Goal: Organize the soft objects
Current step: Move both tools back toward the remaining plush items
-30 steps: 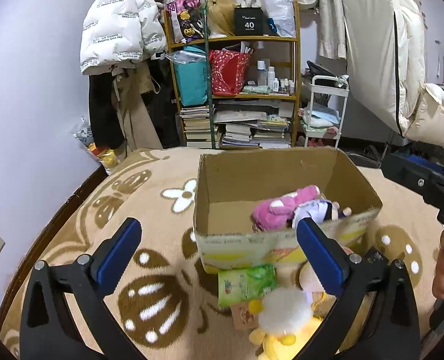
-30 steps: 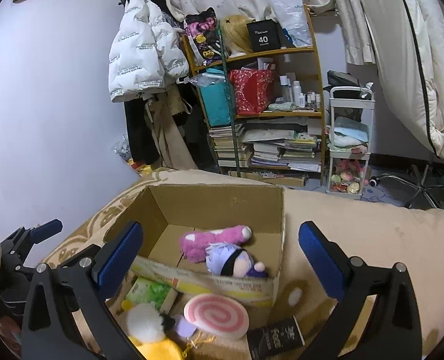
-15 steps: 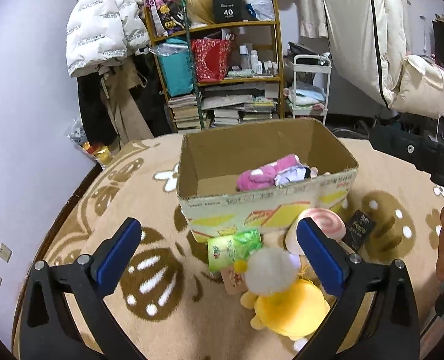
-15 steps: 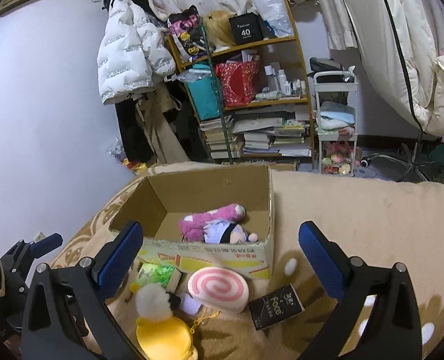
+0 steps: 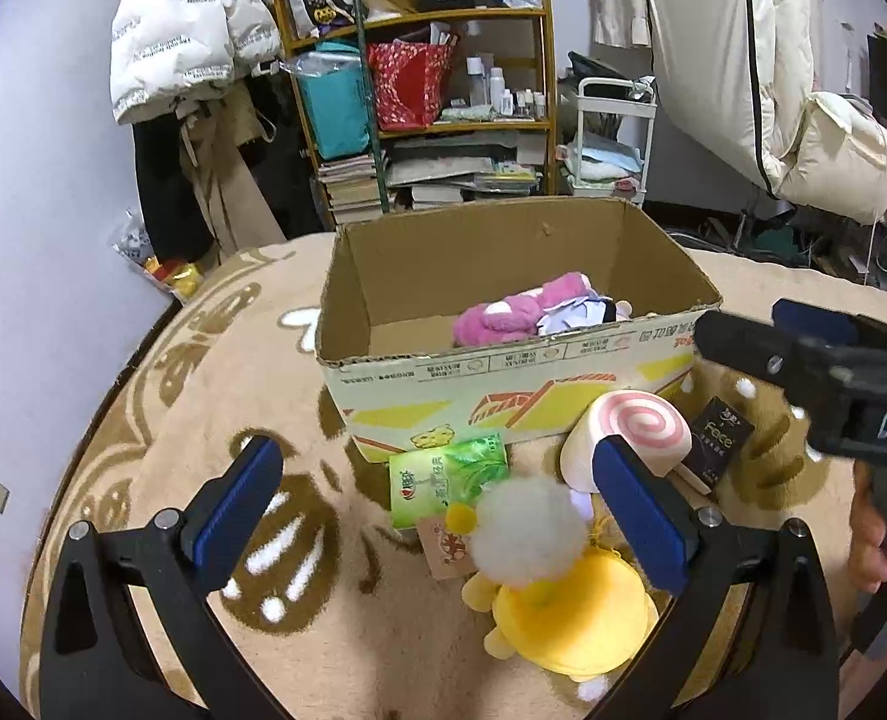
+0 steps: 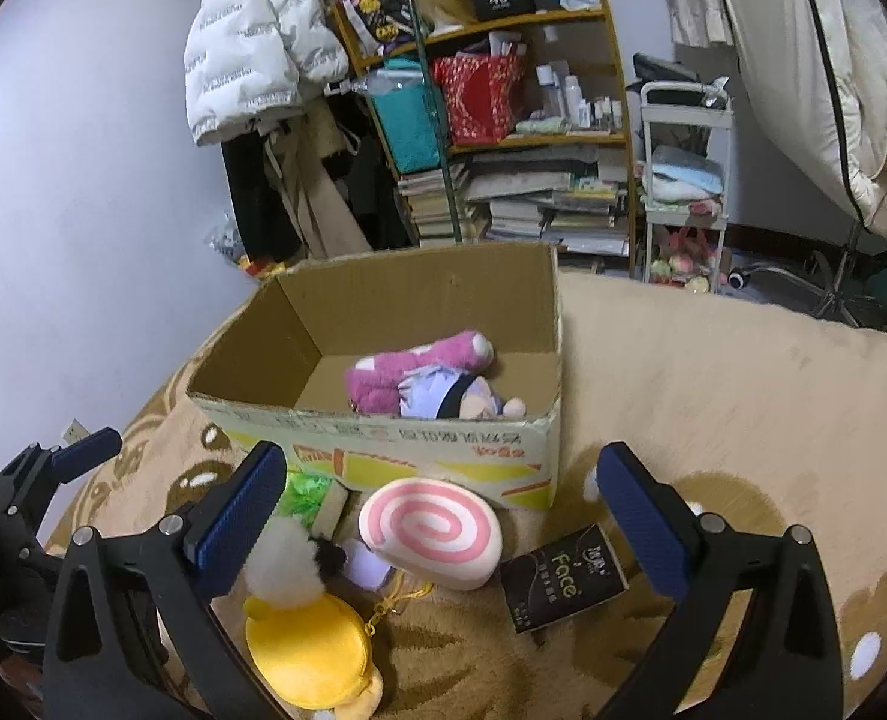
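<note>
Two toys fill the cardboard box [image 6: 527,450] — pink plush [image 6: 407,363] lies lengthwise, rightward.

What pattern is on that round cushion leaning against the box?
A pink and white spiral, like a lollipop; clearest in the right wrist view.

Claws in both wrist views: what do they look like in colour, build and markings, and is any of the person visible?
Both the left claw and the right claw are black frames with silver pivot bolts and ribbed dark-blue finger pads. In the left wrist view, the right claw's body bears white letters reading "DAS", cut off by the frame edge. Bare fingers grip its handle; no sleeve or cable shows.
</note>
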### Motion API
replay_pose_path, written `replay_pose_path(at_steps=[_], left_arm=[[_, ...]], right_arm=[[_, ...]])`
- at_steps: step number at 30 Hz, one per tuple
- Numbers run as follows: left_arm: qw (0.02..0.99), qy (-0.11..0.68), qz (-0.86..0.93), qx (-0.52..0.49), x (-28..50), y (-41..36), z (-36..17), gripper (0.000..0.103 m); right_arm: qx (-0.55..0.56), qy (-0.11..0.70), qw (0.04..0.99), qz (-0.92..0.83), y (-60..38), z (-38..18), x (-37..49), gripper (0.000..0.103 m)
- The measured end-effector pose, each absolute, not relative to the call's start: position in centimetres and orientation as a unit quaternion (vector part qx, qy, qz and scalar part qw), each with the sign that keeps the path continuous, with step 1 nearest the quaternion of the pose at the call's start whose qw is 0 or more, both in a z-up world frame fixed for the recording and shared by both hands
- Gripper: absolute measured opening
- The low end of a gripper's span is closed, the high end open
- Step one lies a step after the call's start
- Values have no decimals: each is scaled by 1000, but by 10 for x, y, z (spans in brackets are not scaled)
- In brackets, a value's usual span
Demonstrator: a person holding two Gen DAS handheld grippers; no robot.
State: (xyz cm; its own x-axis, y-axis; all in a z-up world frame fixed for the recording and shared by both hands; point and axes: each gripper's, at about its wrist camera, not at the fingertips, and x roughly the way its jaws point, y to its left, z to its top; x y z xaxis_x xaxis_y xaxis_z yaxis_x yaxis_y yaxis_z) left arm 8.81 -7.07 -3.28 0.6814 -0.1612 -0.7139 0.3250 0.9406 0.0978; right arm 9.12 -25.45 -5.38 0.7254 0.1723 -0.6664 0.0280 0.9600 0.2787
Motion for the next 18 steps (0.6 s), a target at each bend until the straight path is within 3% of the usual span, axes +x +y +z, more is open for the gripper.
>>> replay_pose_path(at_steps=[18], left_arm=[[887, 421, -147, 117, 105, -79, -67, 102]], right_arm=[[152, 421, 891, 69, -239, -90, 113, 103]])
